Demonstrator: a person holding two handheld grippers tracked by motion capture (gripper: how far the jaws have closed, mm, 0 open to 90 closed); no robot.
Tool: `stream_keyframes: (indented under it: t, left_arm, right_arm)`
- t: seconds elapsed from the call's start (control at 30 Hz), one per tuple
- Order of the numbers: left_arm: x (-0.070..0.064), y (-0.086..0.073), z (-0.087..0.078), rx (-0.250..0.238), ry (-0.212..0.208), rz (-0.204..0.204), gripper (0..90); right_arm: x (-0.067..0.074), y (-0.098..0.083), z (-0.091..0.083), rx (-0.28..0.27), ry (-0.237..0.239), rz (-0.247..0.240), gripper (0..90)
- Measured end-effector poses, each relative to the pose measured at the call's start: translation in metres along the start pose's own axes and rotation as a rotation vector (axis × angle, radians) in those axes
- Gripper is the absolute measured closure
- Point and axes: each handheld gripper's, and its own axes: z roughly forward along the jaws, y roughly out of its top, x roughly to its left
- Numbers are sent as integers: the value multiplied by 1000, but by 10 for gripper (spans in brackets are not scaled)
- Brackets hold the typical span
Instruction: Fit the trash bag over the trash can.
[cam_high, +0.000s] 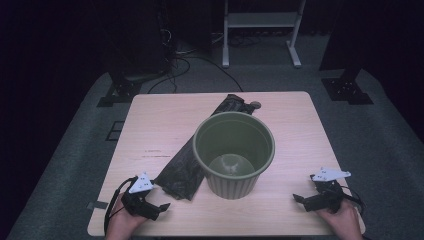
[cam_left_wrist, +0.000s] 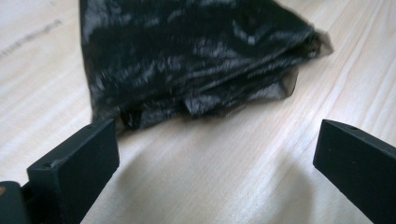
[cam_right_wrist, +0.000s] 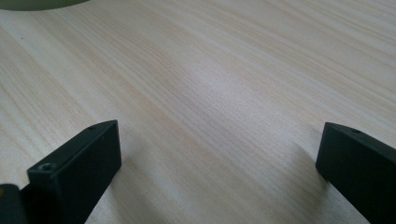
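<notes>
One folded black plastic bag (cam_high: 192, 157) lies flat on the light wooden table (cam_high: 300, 125), running diagonally from the far side down toward the near left, its middle passing behind and touching the left flank of an empty green ribbed bin (cam_high: 234, 152) that stands upright at the table's centre. Thin, glossy and crinkled, the bag looks feather-light, limp and slippery, likely to slide or unfold rather than lift as one piece; the layered near end (cam_left_wrist: 205, 100), just ahead of the left gripper (cam_high: 159, 207), appears the best place to pinch through all the plies at once. That gripper, held low at the near left corner, has its jaws spread wide and empty. The right gripper (cam_high: 300, 199), well apart at the near right edge, is likewise spread over bare wood.
</notes>
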Motion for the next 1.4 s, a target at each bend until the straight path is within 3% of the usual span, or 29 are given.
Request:
stream_keyframes:
  t: [0.3, 0.57, 0.7, 0.8, 0.93, 1.27, 1.4]
  left_arm:
    - [-3, 22, 2, -16, 10, -7, 0]
    - [4, 43, 11, -32, 26, -13, 0]
    - [8, 53, 22, -56, 21, -19, 25]
    - [12, 63, 36, -36, 24, -15, 39]
    - [15, 71, 49, -54, 22, -17, 57]
    - [23, 72, 76, 14, 22, -12, 136]
    - [24, 70, 81, 24, 20, -6, 225]
  right_arm:
    - [0, 0, 0, 1, 1, -1, 0]
    - [0, 0, 0, 1, 1, -1, 0]
    - [0, 1, 0, 0, 0, 1, 0]
    - [-1, 1, 1, -1, -2, 1, 0]
    - [-1, 1, 1, -1, -2, 1, 0]
    - [-1, 1, 1, -1, -2, 1, 0]
    - [-1, 1, 1, -1, -2, 1, 0]
